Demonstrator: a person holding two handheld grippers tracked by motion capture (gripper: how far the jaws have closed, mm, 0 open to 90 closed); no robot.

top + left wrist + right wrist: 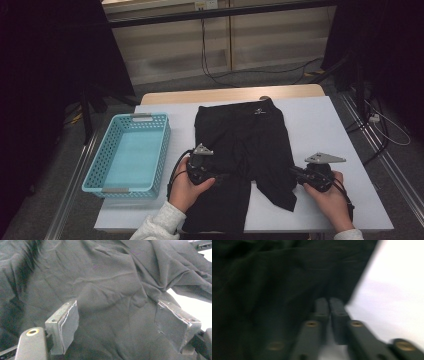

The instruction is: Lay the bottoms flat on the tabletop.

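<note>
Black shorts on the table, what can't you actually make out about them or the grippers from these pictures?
- Black shorts: near leg hem, high view, cut off past the table edge.
- Right gripper: whether cloth is pinched between the shut jaws; the right gripper view is motion-blurred.
- Waistband logo: too small in the high view.
- Left gripper: whether its pads touch the cloth beneath.

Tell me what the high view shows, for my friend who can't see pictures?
A person's two hands hold grippers over black shorts spread on a white table. The left gripper rests open on one leg of the shorts, and the right gripper, shut, meets the other leg's edge. A light blue basket sits at the left.
</note>
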